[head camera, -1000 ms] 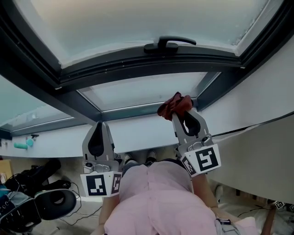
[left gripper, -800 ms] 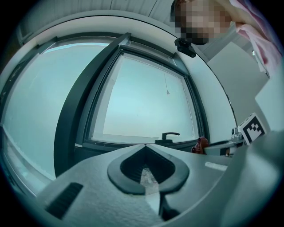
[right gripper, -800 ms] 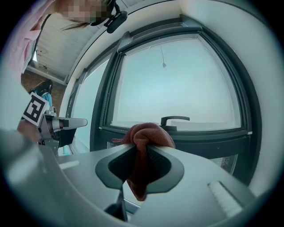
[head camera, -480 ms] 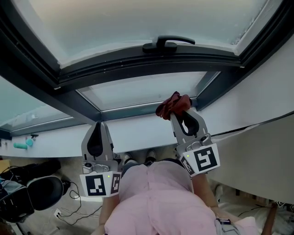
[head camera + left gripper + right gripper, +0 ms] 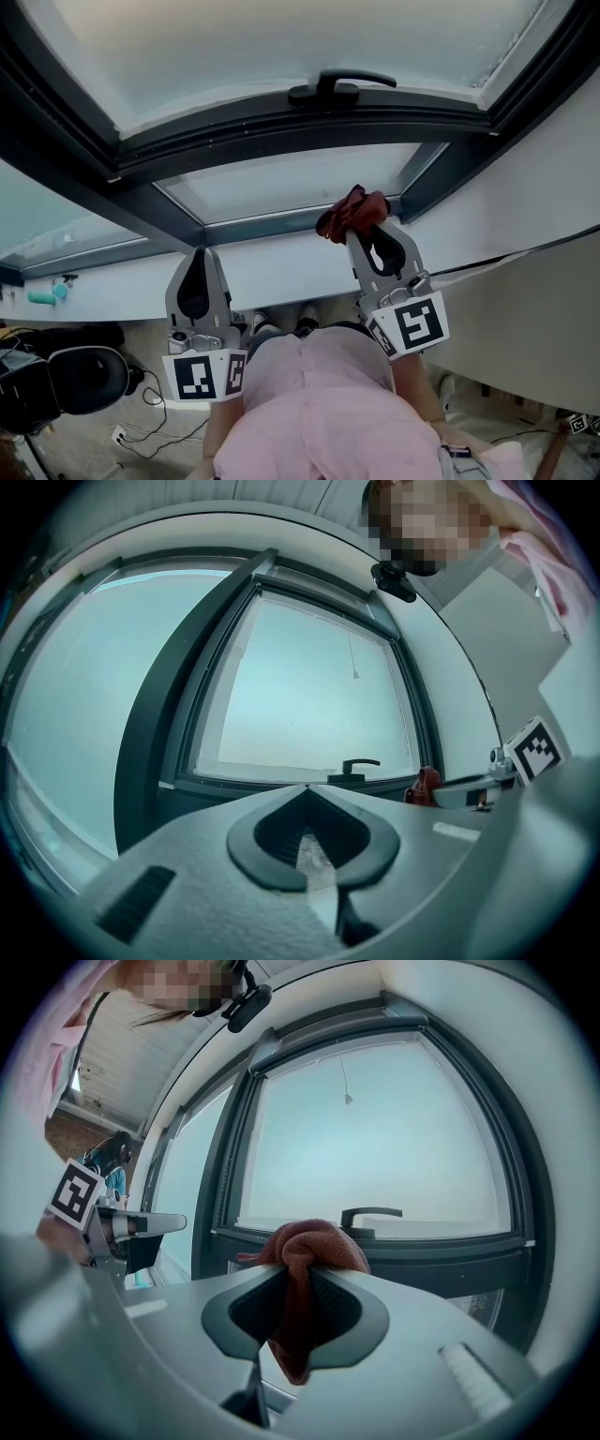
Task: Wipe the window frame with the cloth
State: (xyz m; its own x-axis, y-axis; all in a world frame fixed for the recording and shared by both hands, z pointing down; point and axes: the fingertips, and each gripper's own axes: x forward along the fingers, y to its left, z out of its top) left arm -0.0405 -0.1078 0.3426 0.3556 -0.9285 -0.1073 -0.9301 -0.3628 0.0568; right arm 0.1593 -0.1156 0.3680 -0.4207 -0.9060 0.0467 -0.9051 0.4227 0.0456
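A dark red cloth [image 5: 352, 214] is bunched at the tip of my right gripper [image 5: 368, 229], whose jaws are shut on it. The cloth [image 5: 313, 1247] sits against the dark window frame [image 5: 272, 228] at the lower bar, near the right corner. In the right gripper view the cloth hangs down between the pads. My left gripper [image 5: 199, 255] is lower left, below the frame, over the white sill [image 5: 281, 272]; its jaws are shut with nothing between them. The window handle [image 5: 337, 88] sits on the upper sash bar.
A white wall [image 5: 525, 197] flanks the window on the right. Below the sill, at lower left, lie a black round object [image 5: 89, 380], cables on the floor and a teal item [image 5: 47, 296]. The person's pink shirt [image 5: 319, 412] fills the bottom centre.
My right gripper and the cloth have slid slightly left along the lower frame bar. The black round object on the floor has moved left. The left gripper has stayed put.
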